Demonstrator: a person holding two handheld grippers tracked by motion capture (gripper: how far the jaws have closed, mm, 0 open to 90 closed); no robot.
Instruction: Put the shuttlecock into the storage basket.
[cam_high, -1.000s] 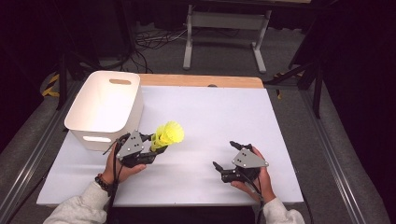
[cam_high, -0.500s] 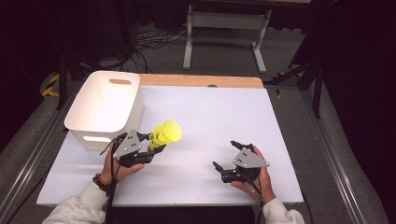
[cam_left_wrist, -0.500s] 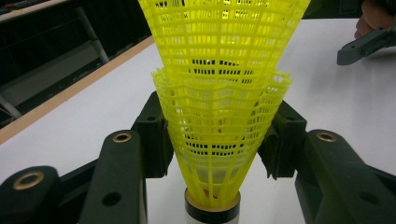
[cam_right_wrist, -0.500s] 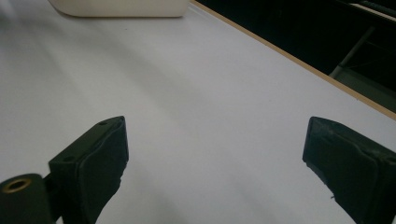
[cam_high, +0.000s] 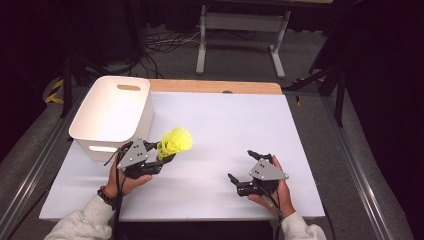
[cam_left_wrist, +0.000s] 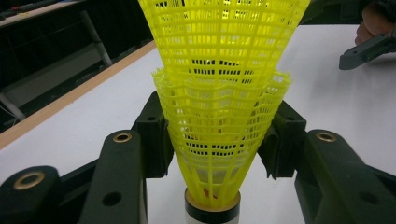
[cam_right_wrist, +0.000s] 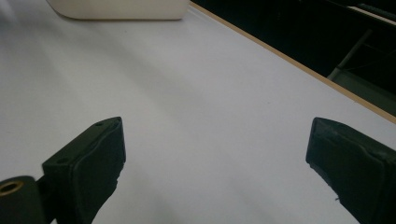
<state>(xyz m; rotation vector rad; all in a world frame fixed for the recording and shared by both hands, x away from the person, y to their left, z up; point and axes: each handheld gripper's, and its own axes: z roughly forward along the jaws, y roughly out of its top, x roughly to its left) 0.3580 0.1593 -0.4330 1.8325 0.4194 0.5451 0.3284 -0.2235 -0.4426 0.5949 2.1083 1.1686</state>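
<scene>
A yellow plastic shuttlecock (cam_high: 176, 141) is clamped in my left gripper (cam_high: 161, 152), just in front of the white bin (cam_high: 112, 116). In the left gripper view the yellow mesh skirt (cam_left_wrist: 219, 98) stands between both black jaws, which press on its lower part, with its cork base (cam_left_wrist: 212, 205) at the bottom. The skirt looks like two nested meshes. My right gripper (cam_high: 243, 166) rests low over the white table (cam_high: 230, 120) at the front right, open, with nothing between its fingers (cam_right_wrist: 88, 158).
The white bin with handle slots stands at the table's left rear; its wall (cam_right_wrist: 116, 9) is far off in the right gripper view. A wooden edge (cam_high: 215, 87) runs along the table's far side. Beyond it are a metal stand (cam_high: 240, 30) and cables on the floor.
My left gripper with the shuttlecock has drifted slightly left, towards the bin. The right gripper has stayed where it was.
</scene>
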